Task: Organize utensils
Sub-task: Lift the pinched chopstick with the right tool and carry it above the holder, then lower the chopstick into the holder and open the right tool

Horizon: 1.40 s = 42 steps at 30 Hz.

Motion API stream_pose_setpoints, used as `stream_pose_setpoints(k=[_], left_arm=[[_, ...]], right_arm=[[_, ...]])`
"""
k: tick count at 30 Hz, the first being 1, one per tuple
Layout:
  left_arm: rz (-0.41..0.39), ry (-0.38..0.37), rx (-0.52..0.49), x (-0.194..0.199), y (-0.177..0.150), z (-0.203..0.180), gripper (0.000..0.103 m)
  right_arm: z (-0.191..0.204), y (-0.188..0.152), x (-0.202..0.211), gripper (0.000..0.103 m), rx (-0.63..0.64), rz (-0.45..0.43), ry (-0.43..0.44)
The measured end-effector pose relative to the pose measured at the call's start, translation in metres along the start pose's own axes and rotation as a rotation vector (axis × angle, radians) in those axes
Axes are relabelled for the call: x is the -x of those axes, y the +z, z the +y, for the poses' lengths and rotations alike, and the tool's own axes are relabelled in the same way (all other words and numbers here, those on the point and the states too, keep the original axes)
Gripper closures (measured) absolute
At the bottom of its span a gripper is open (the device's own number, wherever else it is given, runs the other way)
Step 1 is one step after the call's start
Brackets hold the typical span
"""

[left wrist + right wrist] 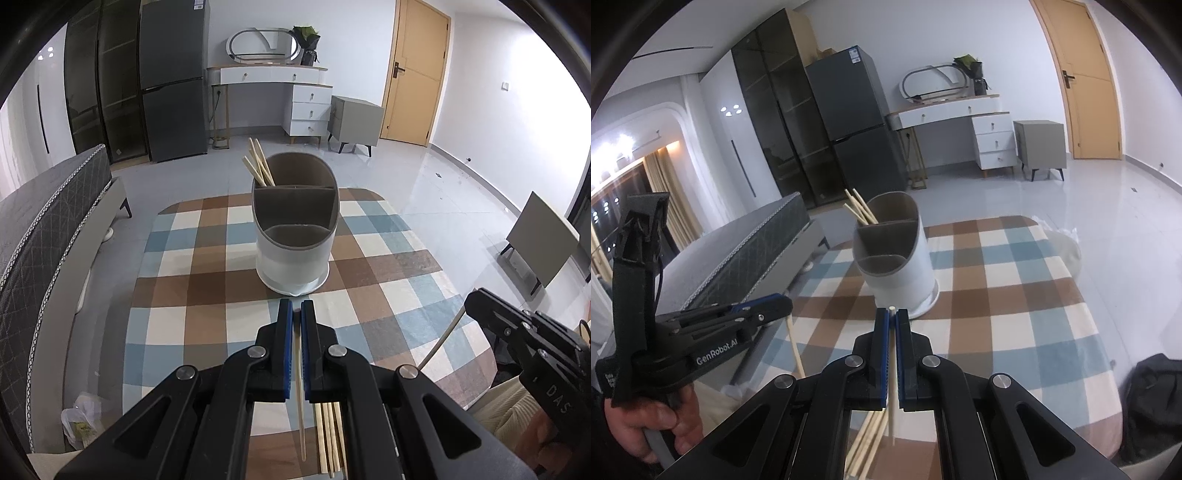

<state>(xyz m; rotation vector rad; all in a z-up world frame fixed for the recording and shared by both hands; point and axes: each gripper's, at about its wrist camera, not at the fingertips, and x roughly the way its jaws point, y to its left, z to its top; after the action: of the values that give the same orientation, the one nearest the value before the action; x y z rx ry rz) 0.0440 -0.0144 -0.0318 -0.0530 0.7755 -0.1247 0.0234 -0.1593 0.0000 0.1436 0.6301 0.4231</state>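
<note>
A white utensil holder (pixel 295 236) (pixel 897 254) with grey-brown compartments stands upright on the checked tablecloth (pixel 207 280) (pixel 1008 295). Several wooden chopsticks (pixel 258 166) (pixel 860 210) lean in its far compartment. My left gripper (pixel 296 310) is shut on one chopstick (pixel 300 398), short of the holder's near side. My right gripper (pixel 892 314) is shut on another chopstick (pixel 893 398), also just before the holder. Several loose chopsticks (pixel 330 439) (pixel 868 439) lie on the cloth under the grippers. The right gripper (pixel 469 302) shows at the left wrist view's right edge, and the left gripper (pixel 786 306) at the right wrist view's left.
A grey mattress (pixel 40 229) (pixel 746 243) runs along the table's left side. A plastic bag (pixel 79 417) lies on the floor near it. Behind stand a dark fridge (pixel 173 81), a white dresser (pixel 280 99) and a grey nightstand (pixel 354 122). A person's hand (pixel 653 424) grips the left tool.
</note>
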Motion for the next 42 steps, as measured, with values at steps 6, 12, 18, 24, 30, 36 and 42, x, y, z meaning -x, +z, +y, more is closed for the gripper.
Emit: stream_pose_setpoints(k=[6, 12, 18, 24, 30, 36, 42], left_arm=[[-0.021, -0.020, 0.023, 0.009, 0.017, 0.006, 0.103], [-0.061, -0.042, 0.037, 0.019, 0.046, 0.008, 0.103], [-0.106, -0.058, 0.066, 0.023, 0.086, 0.016, 0.103], [-0.160, -0.061, 0.098, 0.018, 0.125, 0.028, 0.103], [-0.194, -0.080, 0.151, 0.001, 0.159, 0.046, 0.103], [-0.234, -0.110, 0.206, -0.015, 0.185, 0.058, 0.103], [-0.242, -0.138, 0.265, -0.034, 0.202, 0.068, 0.103]], right_arm=[[0.002, 0.009, 0.004, 0.100, -0.008, -0.023, 0.012], [0.010, 0.032, 0.004, 0.100, 0.020, -0.051, 0.024], [0.016, 0.071, -0.001, 0.100, 0.074, -0.082, 0.040], [0.020, 0.115, -0.011, 0.100, 0.117, -0.127, 0.052], [0.022, 0.156, -0.032, 0.100, 0.149, -0.165, 0.056], [0.026, 0.190, -0.057, 0.100, 0.174, -0.192, 0.065], [0.028, 0.206, -0.085, 0.100, 0.191, -0.206, 0.050]])
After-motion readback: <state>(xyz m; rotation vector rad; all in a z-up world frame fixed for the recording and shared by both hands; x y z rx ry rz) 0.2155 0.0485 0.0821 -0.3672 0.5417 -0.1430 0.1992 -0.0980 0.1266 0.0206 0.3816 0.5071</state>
